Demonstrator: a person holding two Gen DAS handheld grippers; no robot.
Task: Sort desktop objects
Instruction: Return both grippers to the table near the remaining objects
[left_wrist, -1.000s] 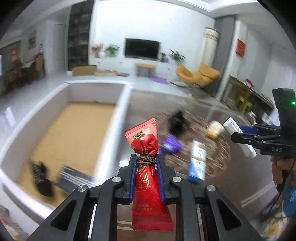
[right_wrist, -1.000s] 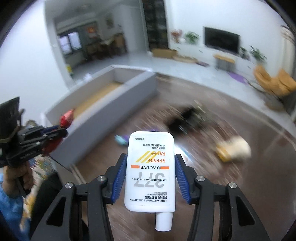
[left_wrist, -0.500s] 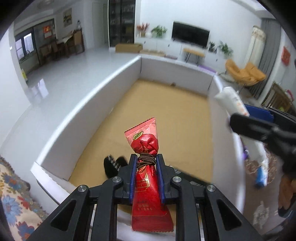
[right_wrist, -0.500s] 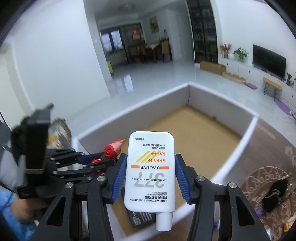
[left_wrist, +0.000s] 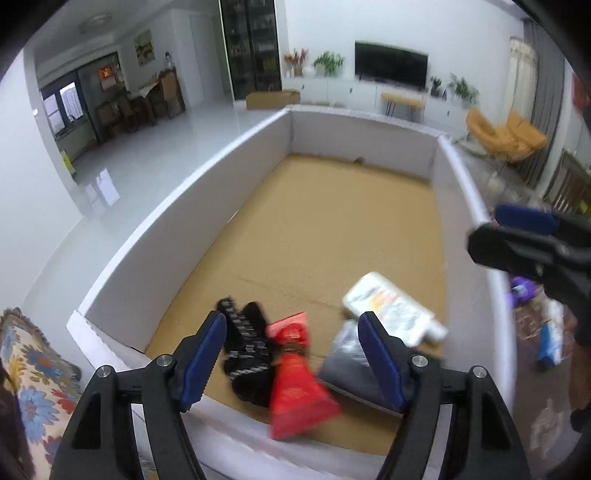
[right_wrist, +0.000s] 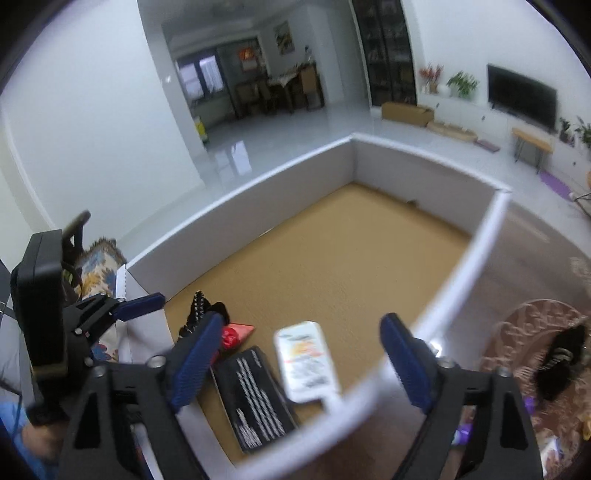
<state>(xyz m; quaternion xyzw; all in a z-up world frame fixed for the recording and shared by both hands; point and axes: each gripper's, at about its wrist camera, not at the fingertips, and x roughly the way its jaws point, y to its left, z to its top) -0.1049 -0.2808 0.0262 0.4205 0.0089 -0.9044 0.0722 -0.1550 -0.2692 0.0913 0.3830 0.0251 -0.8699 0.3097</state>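
A large white-walled box (left_wrist: 177, 229) with a brown cardboard floor fills both views. My left gripper (left_wrist: 291, 354) is open above its near end. Below it a red candy wrapper (left_wrist: 295, 384) lies blurred on the floor, beside a black hair claw (left_wrist: 245, 347). My right gripper (right_wrist: 299, 365) is open over the box's near right wall (right_wrist: 461, 273). A white sunscreen tube (right_wrist: 308, 360) lies blurred in the box, next to a black packet (right_wrist: 251, 395). The tube also shows in the left wrist view (left_wrist: 391, 308).
A brown patterned table (right_wrist: 546, 332) to the right of the box holds another black hair claw (right_wrist: 561, 362), a purple item (left_wrist: 522, 290) and a blue-and-white box (left_wrist: 550, 339). A floral cloth (left_wrist: 33, 369) lies left of the box.
Both grippers have opened. The red candy wrapper and the sunscreen tube have dropped out of them into the box, and both are blurred with motion.
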